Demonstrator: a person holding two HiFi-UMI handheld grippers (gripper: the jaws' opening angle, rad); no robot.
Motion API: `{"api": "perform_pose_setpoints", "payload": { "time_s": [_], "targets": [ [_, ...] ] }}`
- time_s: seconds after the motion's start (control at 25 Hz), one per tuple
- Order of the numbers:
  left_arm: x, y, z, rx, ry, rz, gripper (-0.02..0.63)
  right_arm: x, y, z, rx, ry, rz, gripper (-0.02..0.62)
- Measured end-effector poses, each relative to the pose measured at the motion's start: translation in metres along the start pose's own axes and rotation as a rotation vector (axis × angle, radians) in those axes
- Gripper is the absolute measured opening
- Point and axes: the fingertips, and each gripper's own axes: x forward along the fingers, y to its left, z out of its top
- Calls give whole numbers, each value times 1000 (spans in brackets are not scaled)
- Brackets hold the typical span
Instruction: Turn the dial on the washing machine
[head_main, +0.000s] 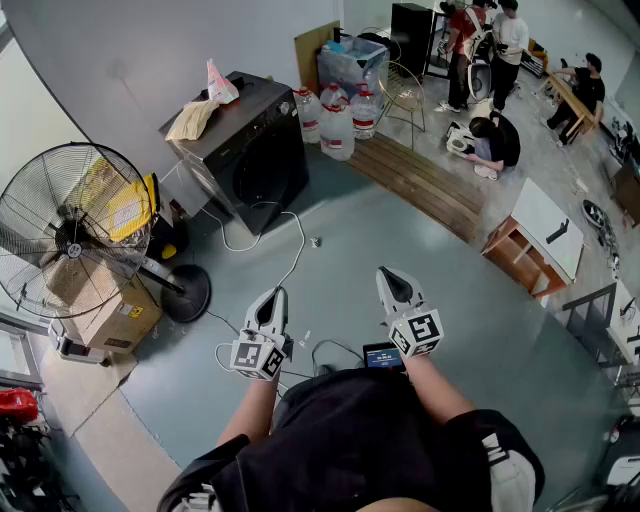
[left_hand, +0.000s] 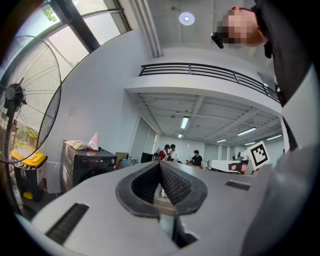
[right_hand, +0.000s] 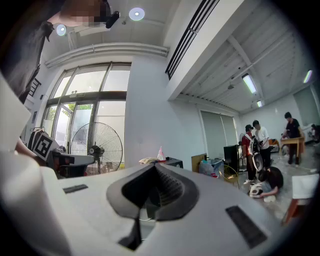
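Washing machine (head_main: 250, 140) stands at eleven o'clock, well apart from both grippers, its dial too small to make out. Left gripper (head_main: 272, 298) and right gripper (head_main: 390, 278) hover above the floor (head_main: 400, 230), fingers (left_hand: 177, 186) pressed together on nothing.

floor (head_main: 470, 300): grey-green | wall (head_main: 100, 60): white | standing fan (head_main: 70, 230): left | windows (right_hand: 85, 100): tall, daylit
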Motion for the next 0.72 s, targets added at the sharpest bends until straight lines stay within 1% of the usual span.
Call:
{"api": "perform_pose_setpoints", "payload": {
  "time_s": [0.12, 0.28, 0.52, 0.72],
  "targets": [
    [7, 4, 3, 3, -4, 6, -5, 5, 0, 0, 4, -1, 9, 2],
    [10, 7, 3, -31, -5, 9, -5, 7, 3, -2, 8, 5, 20, 2],
    [16, -1, 1, 8, 6, 7, -5, 0, -4, 5, -5, -20, 6, 2],
    [20, -10, -3, -5, 7, -11, -5, -2, -7, 2, 1, -20, 17, 2]
  ]
}}
